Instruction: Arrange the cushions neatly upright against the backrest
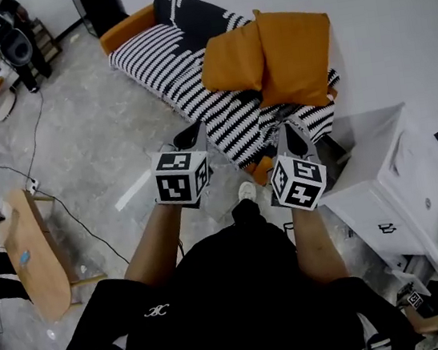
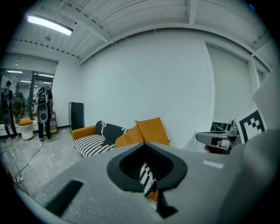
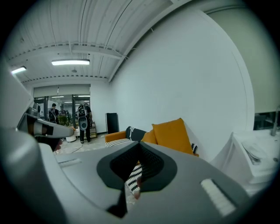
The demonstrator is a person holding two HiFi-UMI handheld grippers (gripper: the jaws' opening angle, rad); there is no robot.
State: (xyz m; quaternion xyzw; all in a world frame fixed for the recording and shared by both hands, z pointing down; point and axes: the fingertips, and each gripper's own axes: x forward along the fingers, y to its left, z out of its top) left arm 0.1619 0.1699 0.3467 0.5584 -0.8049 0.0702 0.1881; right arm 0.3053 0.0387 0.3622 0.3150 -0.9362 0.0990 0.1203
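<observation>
A sofa with a black-and-white striped cover and orange arms stands along the white wall. Near its close end a large orange cushion leans against the back, and a smaller orange cushion tilts against it. A dark striped cushion sits at the far end. My left gripper and right gripper are side by side in front of the sofa's near end, both shut and empty, short of the cushions. The left gripper view shows the orange cushions beyond the shut left gripper; the right gripper view shows them past the right gripper.
A white cabinet stands close on the right of the sofa's near end. A wooden bench and a cable lie on the grey floor at left. People stand far back by a tall black box.
</observation>
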